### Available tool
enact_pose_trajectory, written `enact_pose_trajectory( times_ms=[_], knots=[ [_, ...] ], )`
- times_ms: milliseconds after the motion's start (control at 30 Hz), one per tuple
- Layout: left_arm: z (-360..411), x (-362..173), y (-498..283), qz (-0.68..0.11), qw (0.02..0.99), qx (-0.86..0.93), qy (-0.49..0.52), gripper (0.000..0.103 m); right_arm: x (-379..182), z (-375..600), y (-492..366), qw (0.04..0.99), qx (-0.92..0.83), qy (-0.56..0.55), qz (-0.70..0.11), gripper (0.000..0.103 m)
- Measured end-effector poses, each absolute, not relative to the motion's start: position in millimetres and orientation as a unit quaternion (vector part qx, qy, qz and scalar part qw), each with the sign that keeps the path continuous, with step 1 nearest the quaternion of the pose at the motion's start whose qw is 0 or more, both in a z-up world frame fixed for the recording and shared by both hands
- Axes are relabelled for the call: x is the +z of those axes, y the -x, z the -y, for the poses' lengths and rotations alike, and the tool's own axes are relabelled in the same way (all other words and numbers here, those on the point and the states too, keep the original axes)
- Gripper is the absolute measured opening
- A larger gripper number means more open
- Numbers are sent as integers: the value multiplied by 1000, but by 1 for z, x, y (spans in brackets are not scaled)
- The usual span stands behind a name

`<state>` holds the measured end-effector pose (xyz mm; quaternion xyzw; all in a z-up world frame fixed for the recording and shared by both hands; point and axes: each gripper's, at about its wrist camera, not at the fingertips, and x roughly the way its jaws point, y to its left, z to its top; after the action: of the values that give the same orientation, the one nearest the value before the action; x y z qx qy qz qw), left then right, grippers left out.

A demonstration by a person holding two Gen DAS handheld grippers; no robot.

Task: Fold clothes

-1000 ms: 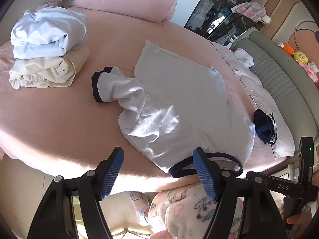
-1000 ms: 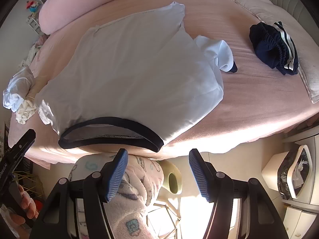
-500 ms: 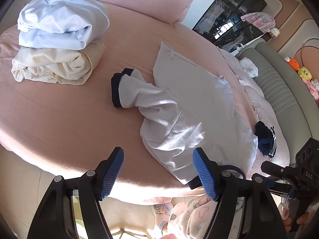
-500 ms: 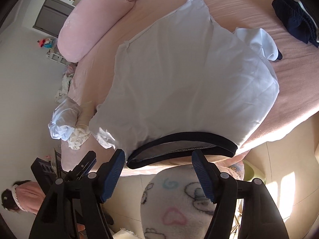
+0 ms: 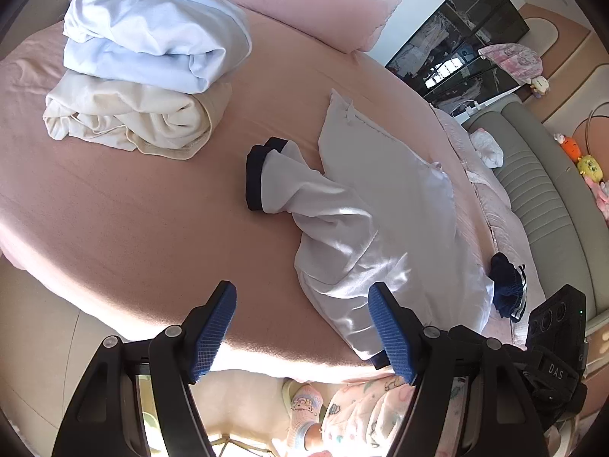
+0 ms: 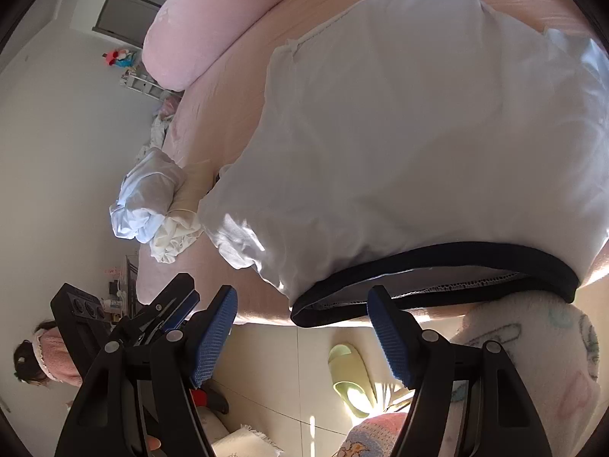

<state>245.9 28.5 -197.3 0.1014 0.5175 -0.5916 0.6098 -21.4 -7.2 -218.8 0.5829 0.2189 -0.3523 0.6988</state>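
Your two tongs are both angled downward over the near edge of the bed (image 5: 114, 205), each held out in front of you with its blue pads forward. The white shirt (image 5: 380, 205) lies spread flat on the pink sheet; from the left tongs (image 5: 302, 327) it sits ahead and to the right, its dark-cuffed sleeve (image 5: 266, 175) reaching straight ahead of the gap between the pads. From the right tongs (image 6: 302, 329) the shirt fills the view ahead and above, and its dark collar (image 6: 437, 262) hangs at the bed edge just beyond the right-hand pad.

Left tongs: pads apart, nothing between them, bare sheet beyond the gap. Right tongs: the pads have just been spreading and stand apart — nothing is between them, and only floor tile shows through the gap.

A stack of folded clothes (image 5: 144, 57) lies well ahead and to the left of the left tongs. A small dark garment (image 5: 506, 285) lies to their right, past the shirt.

Readable writing: the letters "DAS" on the black body of the right tongs, seen at the lower right of the left view — no other legible text.
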Motion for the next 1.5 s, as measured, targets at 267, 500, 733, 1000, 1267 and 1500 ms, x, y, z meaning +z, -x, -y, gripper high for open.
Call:
enact_pose_trajectory(
  times_ms=[267, 500, 733, 1000, 1267, 1500],
  knots=[
    [0, -208, -259, -553, 575, -599, -74, 70, -237, 1, 3, 714, -343, -563, -237, 70],
    [23, -214, -268, -577, 549, -602, -60, 70, -234, 1, 5, 719, -381, -527, -243, 70],
    [46, -226, -276, -598, 533, -595, -66, 70, -225, 8, -10, 753, -371, -479, -257, 70],
    [58, -240, -289, -629, 506, -588, -49, 70, -243, 20, -18, 761, -337, -502, -235, 70],
    [45, -233, -304, -657, 472, -588, 12, 74, -248, 21, -6, 767, -313, -530, -181, 70],
    [59, -230, -301, -645, 486, -589, -7, 76, -256, 28, -9, 731, -324, -580, -157, 73]
  ],
)
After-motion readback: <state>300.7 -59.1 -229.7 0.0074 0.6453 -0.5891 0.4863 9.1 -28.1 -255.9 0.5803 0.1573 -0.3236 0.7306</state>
